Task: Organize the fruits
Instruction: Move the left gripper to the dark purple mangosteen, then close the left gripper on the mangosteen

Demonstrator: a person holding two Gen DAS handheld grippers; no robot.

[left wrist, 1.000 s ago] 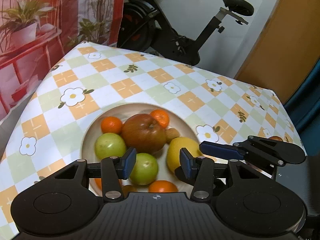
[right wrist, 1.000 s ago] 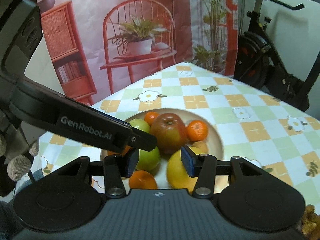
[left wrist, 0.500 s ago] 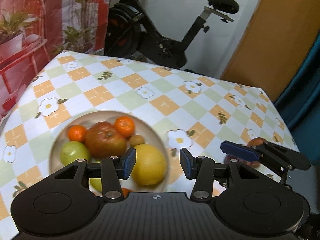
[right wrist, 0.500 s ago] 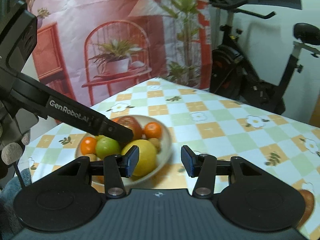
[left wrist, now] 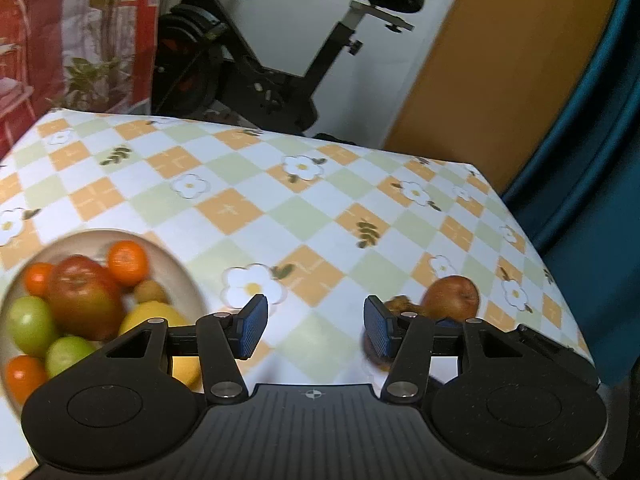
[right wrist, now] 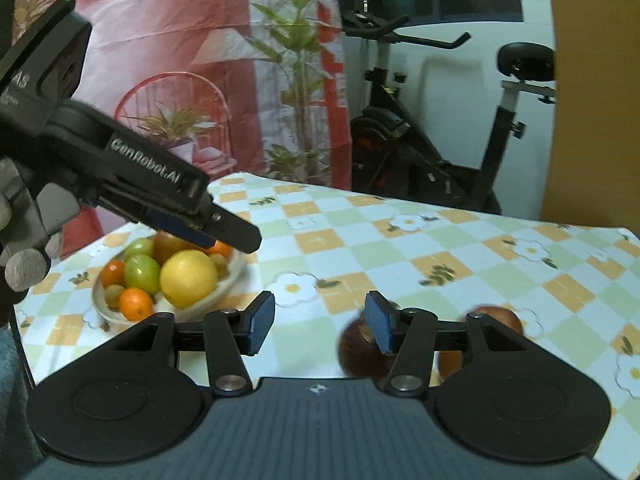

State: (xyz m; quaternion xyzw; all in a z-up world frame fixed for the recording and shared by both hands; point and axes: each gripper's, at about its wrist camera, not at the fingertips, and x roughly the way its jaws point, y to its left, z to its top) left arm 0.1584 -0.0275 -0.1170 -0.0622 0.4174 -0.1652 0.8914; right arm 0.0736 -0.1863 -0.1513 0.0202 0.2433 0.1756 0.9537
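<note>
Over the checked tablecloth (left wrist: 320,208) I am holding the left gripper (left wrist: 311,328) and the right gripper (right wrist: 318,322) with their jaws standing apart, both having just been opening, and nothing is sitting between either pair of pads. The bowl (right wrist: 236,276) of fruit is sitting off to the left, while two loose reddish apples, one (right wrist: 360,350) just beside the right gripper's right pad and another (right wrist: 500,316) further right, are lying on the cloth near the front edge.

I see the bowl (left wrist: 188,280) cut off lower left, blurred; dark fruit (right wrist: 356,350) half hidden behind my right tool's finger (right wrist: 380,328).
</note>
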